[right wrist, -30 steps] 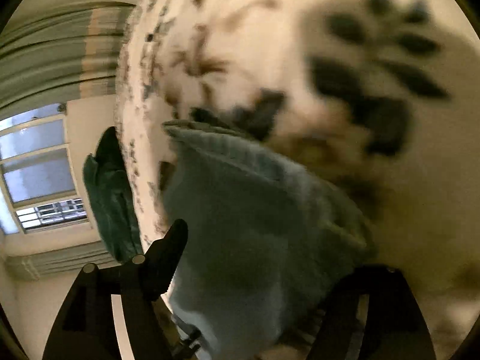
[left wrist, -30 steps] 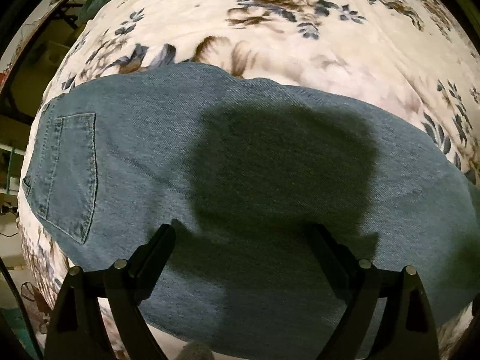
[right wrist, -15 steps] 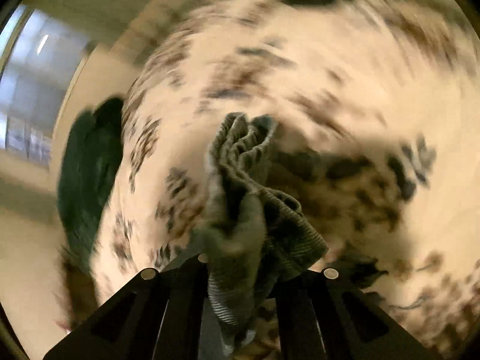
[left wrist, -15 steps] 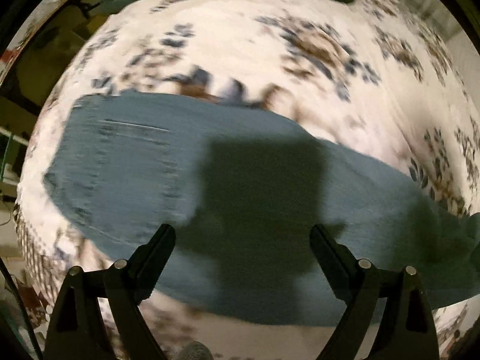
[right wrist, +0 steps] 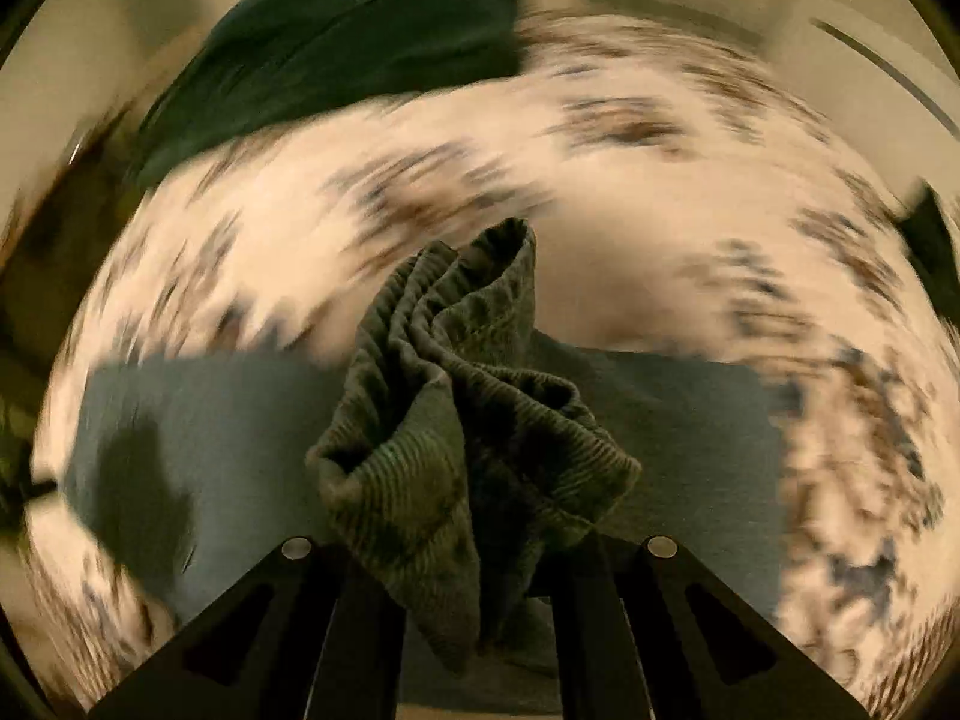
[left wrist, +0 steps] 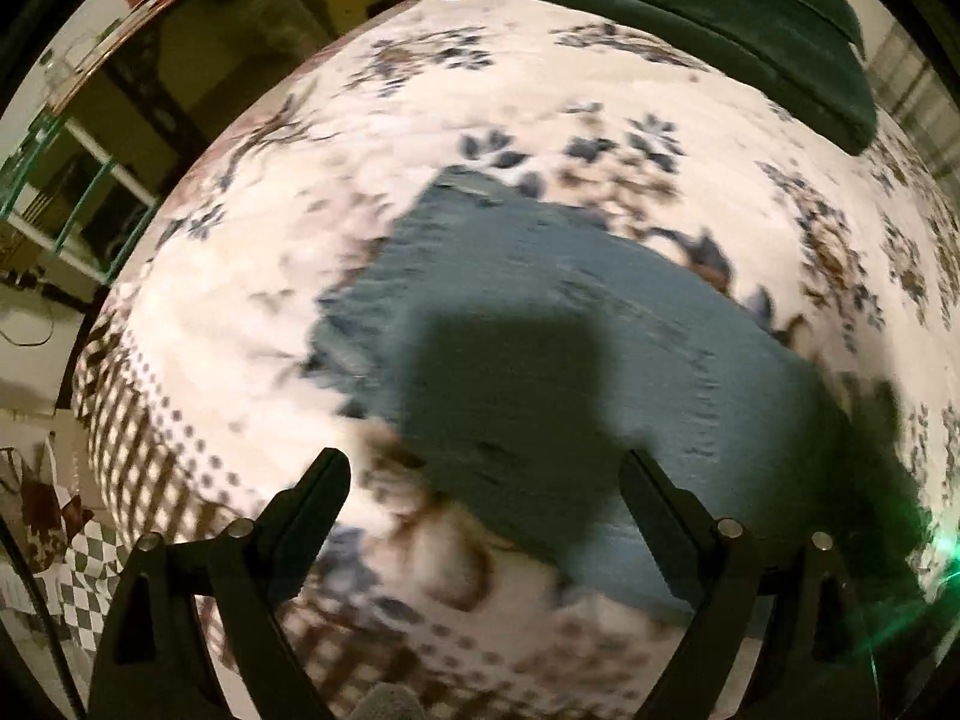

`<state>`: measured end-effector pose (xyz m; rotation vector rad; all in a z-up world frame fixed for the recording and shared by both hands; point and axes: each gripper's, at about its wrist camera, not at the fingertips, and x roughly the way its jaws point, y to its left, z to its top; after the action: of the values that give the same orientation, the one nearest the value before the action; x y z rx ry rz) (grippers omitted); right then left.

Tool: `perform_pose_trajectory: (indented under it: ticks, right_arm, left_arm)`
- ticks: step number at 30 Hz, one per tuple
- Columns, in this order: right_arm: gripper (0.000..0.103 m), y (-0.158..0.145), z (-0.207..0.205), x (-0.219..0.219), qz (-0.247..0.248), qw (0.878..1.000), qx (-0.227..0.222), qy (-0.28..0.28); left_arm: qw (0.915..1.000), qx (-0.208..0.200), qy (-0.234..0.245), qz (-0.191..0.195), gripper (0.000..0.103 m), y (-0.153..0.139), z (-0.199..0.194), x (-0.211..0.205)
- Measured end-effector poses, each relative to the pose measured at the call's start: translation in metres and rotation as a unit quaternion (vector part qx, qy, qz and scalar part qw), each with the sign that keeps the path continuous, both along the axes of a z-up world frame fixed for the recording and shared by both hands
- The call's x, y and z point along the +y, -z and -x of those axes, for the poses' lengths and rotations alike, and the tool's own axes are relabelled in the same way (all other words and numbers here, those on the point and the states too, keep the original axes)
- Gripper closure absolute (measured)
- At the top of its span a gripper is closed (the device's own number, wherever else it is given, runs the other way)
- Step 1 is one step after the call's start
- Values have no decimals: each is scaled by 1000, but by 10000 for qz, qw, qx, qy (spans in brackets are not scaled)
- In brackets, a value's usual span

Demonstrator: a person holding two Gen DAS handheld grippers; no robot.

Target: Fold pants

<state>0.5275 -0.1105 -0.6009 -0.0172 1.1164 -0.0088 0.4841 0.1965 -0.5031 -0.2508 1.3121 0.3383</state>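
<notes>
Blue denim pants (left wrist: 540, 324) lie flat on a floral bedspread (left wrist: 252, 324). My left gripper (left wrist: 483, 480) is open and empty, held above the near edge of the pants; its shadow falls on the denim. My right gripper (right wrist: 474, 546) is shut on a bunched hem end of the pants (right wrist: 462, 396), lifted above the flat part of the pants (right wrist: 240, 408) that lies below it. Both views are blurred by motion.
A dark green pillow or blanket (left wrist: 690, 6) lies at the far end of the bed and also shows in the right wrist view (right wrist: 336, 54). The bed's left edge (left wrist: 126, 438) drops to a checkered floor. Shelving (left wrist: 78, 192) stands left.
My right gripper closed on the pant end and lifted it, swinging over the flat pants. My left gripper pulled back and higher, so the pants look smaller.
</notes>
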Motion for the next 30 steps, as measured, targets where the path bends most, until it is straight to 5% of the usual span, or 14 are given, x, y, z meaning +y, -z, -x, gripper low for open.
perform_pose_trajectory:
  ticks: [4,6,10,11,12,14,18,23,26,28,30]
  right_arm:
    - [95,48,11,91,637,9929,370,-936]
    - [81,63,9,101,784,9899,576,-1034]
    - [56,50,3,70,-534,9881,1112,-914]
    - [37,40,5,51,-1161,9824,1244,-764]
    - [29,33,6,35,-1565,9770,1291,-652]
    - [28,14,17,-7,-2216,9660,1310,-235]
    - [28,4,38,-92,-2497,9545,1377,872]
    - [28,19,54,-170,-2254,9484,1363,1765]
    - [28,40,55,-198,-2292,9416,1421,2018]
    - [28,52,52,-209,-2453,9356,1506,2045]
    - [28,68,49,-213,-2677,9280,1636,2009]
  left_arm:
    - [9999,104,-31,58,11,10,3,14]
    - [9998,113,31,182,11,13,0,14]
    - [9983,-19,203,548,11,8,-15,-1]
    - [9971,-78,286,707,11,7,-22,-8]
    - [9957,-98,370,838,11,6,-29,-16]
    - [9917,-78,567,1151,11,10,-45,-35]
    - [9793,201,1210,1609,11,31,-81,-87]
    - [9616,1030,2073,1475,11,85,-115,-148]
    - [9573,1113,2367,1229,12,100,-122,-167]
    - [9558,864,2532,1219,55,93,-121,-174]
    - [9564,663,2660,1005,76,80,-118,-177]
